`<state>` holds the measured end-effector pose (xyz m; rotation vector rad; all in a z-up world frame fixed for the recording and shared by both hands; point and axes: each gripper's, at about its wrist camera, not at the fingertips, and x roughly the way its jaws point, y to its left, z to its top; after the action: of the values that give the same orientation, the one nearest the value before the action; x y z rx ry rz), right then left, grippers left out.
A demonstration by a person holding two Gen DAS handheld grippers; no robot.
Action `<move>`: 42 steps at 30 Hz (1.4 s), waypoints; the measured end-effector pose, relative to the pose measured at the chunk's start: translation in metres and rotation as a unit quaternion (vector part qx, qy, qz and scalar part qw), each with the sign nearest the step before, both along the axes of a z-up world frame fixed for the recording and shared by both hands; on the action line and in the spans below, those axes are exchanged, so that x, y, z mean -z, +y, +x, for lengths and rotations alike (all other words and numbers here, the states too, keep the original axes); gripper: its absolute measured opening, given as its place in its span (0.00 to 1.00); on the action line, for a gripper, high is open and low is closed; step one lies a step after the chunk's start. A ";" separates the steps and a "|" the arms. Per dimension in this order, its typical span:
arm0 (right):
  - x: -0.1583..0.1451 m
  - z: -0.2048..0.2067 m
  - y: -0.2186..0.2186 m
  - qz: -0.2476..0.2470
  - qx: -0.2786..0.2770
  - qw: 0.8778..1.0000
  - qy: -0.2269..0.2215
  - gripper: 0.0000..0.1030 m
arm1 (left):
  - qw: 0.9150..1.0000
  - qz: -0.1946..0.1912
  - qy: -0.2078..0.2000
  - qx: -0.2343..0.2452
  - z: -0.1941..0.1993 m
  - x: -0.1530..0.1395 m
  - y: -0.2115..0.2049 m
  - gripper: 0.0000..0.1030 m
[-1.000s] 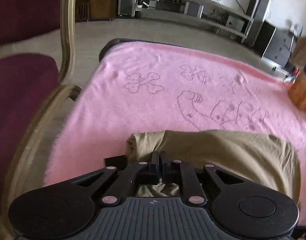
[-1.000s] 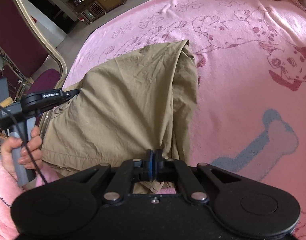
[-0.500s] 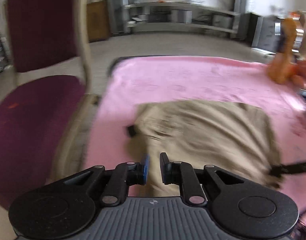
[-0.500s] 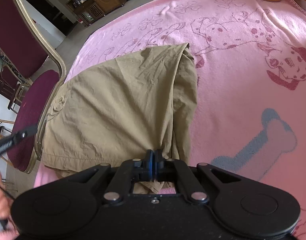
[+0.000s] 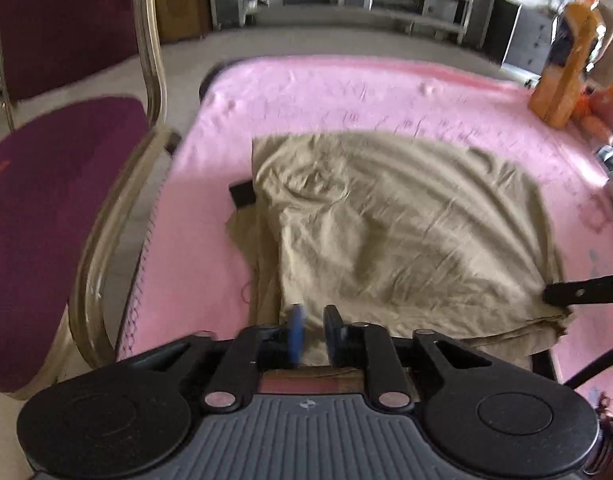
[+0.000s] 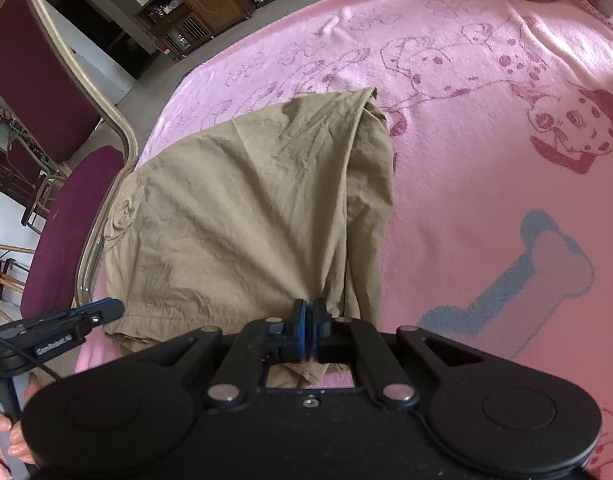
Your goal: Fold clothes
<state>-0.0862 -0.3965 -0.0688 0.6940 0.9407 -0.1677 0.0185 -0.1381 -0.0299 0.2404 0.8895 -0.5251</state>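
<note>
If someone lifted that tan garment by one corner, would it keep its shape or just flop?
Probably flop: the tan garment lies in soft creases and drapes over its own folded layers. It looks thin, so likely light for its size. Pushed, it would more likely bunch than slide, since the fuzzy pink blanket beneath should grip it.

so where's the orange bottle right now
In the left wrist view the orange bottle stands at the far right edge of the pink blanket, beyond the khaki garment, beside some orange items.

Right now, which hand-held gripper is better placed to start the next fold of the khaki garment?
Right hand-held gripper: its pads pinch the khaki garment at the near corner. The left hand-held gripper has just been opening, nothing between its pads.
</note>
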 end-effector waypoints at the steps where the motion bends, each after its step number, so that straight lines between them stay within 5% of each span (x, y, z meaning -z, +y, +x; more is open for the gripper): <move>1: -0.002 -0.001 0.001 0.000 -0.002 1.000 -0.005 0.15 | 1.000 -0.008 -0.005 -0.004 0.002 -0.001 0.001 0.40; 4: -0.012 -0.006 0.004 -0.008 0.000 0.999 -0.033 0.23 | 1.000 -0.007 -0.002 -0.014 0.015 0.005 -0.001 0.40; 8: -0.027 -0.019 -0.005 -0.002 0.032 0.997 -0.064 0.33 | 0.999 0.045 0.021 -0.009 0.022 0.028 -0.012 0.40; 11: -0.026 -0.028 -0.019 0.026 0.071 0.996 -0.047 0.46 | 0.998 0.053 0.018 -0.007 0.022 0.028 -0.014 0.42; 16: 0.000 -0.035 -0.038 0.119 0.106 0.987 -0.008 0.46 | 0.998 0.040 0.035 -0.022 0.030 0.030 -0.009 0.48; 22: 0.017 -0.032 -0.047 0.140 0.136 0.980 -0.045 0.46 | 0.998 0.046 0.030 -0.022 0.023 0.028 -0.005 0.52; 27: 0.029 -0.025 -0.051 0.171 0.131 0.974 -0.073 0.44 | 0.998 0.045 0.029 -0.022 0.023 0.030 -0.004 0.53; 34: 0.039 -0.018 -0.048 0.230 0.084 0.969 -0.040 0.38 | 0.998 0.048 0.029 -0.022 0.024 0.033 -0.004 0.54; 37: 0.036 -0.014 -0.042 0.208 0.085 0.973 -0.047 0.37 | 0.998 0.048 0.029 -0.023 0.024 0.033 -0.005 0.54; 39: 0.029 -0.011 -0.031 0.157 0.085 0.983 -0.044 0.16 | 0.998 0.049 0.029 -0.024 0.024 0.033 -0.005 0.55; 42: 0.011 -0.007 -0.013 0.081 0.072 0.993 -0.040 0.09 | 0.998 0.050 0.030 -0.024 0.024 0.032 -0.006 0.55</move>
<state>-0.0929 -0.4092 -0.0800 0.9121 0.8343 -0.1910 0.0427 -0.1444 -0.0623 0.2946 0.9783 -0.4453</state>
